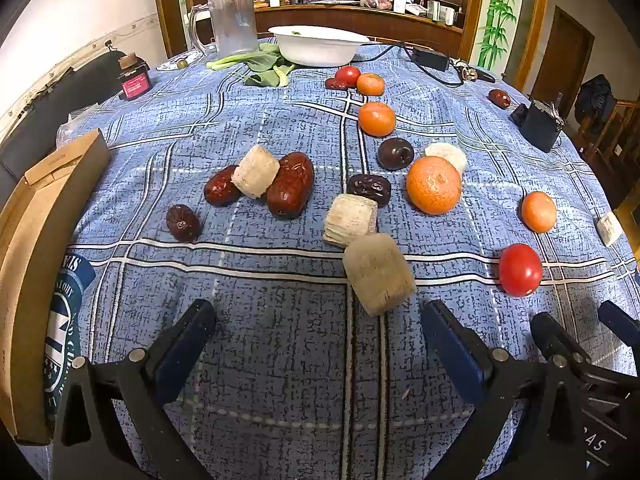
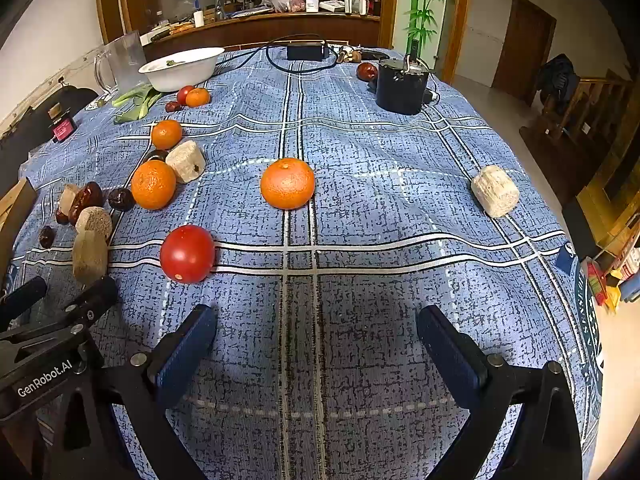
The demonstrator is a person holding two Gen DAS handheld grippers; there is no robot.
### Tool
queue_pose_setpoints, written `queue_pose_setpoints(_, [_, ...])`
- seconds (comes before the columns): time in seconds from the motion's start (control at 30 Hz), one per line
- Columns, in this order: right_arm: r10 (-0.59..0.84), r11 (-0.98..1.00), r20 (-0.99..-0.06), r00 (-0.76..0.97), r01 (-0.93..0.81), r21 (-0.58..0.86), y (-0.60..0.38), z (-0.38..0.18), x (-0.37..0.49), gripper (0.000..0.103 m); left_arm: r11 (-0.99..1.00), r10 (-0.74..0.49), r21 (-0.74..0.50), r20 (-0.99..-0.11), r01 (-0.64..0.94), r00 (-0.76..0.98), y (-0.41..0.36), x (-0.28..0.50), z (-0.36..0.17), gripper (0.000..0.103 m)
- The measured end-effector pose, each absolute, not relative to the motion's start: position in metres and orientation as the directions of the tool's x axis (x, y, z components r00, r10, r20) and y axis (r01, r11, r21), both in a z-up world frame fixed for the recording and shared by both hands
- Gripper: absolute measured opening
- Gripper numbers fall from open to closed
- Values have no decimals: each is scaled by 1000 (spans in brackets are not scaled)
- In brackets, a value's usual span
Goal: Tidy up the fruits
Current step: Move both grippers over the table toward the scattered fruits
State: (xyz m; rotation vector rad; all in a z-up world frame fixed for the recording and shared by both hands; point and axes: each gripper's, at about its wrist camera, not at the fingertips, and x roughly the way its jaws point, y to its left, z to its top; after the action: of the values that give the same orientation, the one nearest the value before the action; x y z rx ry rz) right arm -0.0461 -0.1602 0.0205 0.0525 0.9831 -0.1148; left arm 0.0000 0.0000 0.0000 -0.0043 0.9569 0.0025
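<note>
Fruit lies scattered on a blue checked tablecloth (image 1: 280,320). In the left wrist view my left gripper (image 1: 316,320) stands open over bare cloth, a pale cut chunk (image 1: 378,280) just ahead of it. Beyond lie red dates (image 1: 290,190), an orange (image 1: 434,185) and a tomato (image 1: 520,270). In the right wrist view my right gripper (image 2: 316,324) is open and empty, with the tomato (image 2: 187,254) ahead to the left and an orange (image 2: 287,184) straight ahead. A pale chunk (image 2: 495,191) sits at the far right. The right gripper's fingers (image 1: 556,340) show at the left view's lower right.
A white bowl (image 1: 318,46) and a clear jug (image 1: 234,20) stand at the table's far side, with green leaves (image 1: 268,68) beside them. A cardboard box (image 1: 36,240) sits at the left edge. A black canister (image 2: 402,84) and a power brick (image 2: 306,52) lie far right.
</note>
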Motion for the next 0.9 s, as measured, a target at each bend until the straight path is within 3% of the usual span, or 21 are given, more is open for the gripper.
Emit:
queue_pose_setpoints(0.57, [-73,993,-833,548,120,-8,-164,28,-48,102,1000,2,-2,-820,-5,572,0,0,0,103])
queue_pose_setpoints(0.87, [-70,991,-876,478,135,-6,-164,33,-38,102,1000,-17,-6,-888,25,460,3,22,2,102])
queue_pose_setpoints(0.9, [-66,992,-884,462,129,-7,-165,33,-35,102,999,-23,-8,-900,38,435,4,23,4,98])
